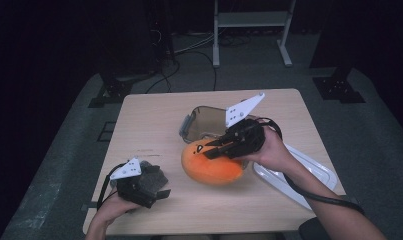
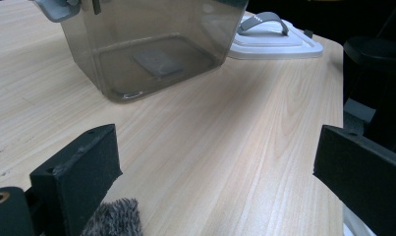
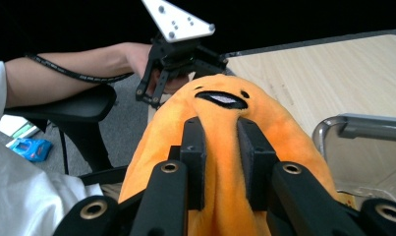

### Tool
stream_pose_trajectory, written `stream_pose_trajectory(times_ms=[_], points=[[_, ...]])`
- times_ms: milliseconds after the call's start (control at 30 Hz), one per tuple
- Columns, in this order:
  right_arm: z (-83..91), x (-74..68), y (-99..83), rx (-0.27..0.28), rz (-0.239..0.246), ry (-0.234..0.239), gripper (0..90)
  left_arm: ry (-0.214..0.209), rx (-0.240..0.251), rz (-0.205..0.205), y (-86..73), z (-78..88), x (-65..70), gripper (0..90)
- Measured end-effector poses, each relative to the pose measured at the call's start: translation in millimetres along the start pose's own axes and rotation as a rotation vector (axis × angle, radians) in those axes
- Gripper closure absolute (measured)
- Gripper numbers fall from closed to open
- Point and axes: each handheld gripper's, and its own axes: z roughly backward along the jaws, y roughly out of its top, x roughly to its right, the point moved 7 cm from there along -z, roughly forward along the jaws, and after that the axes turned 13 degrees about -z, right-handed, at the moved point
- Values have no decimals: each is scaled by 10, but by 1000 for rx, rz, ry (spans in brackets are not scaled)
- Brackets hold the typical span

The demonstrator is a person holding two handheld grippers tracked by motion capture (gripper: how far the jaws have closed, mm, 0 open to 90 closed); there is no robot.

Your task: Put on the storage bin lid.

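Note:
An orange plush toy (image 1: 211, 165) with a small black-and-white face lies against the front of a clear smoky plastic container (image 1: 204, 117). My right gripper (image 1: 209, 150) is shut on a fold of the plush toy (image 3: 225, 98), pinching the fabric between both pads. In the left gripper view the container (image 2: 151, 49) stands empty ahead on the table. My left gripper (image 1: 156, 192) rests at the table's front left with its jaws wide open (image 2: 215, 157) and nothing between them. A grey fuzzy item (image 1: 156, 175) lies beside it, and a tuft of the grey fuzzy item (image 2: 114, 219) shows by the left pad.
A white lid (image 1: 299, 172) with a grey handle lies on the table's right side, to the right of the container, and the white lid (image 2: 276, 42) appears behind the container's corner. Light wood tabletop (image 1: 139, 130) stretches bare at the left and back. Dark floor and stands surround the table.

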Motion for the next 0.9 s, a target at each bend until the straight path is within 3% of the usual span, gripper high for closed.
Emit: stream_pose_trajectory(times_ms=[900], points=[[199, 400, 337, 36, -37, -82, 747, -7, -7, -4, 0, -29, 24, 28]])
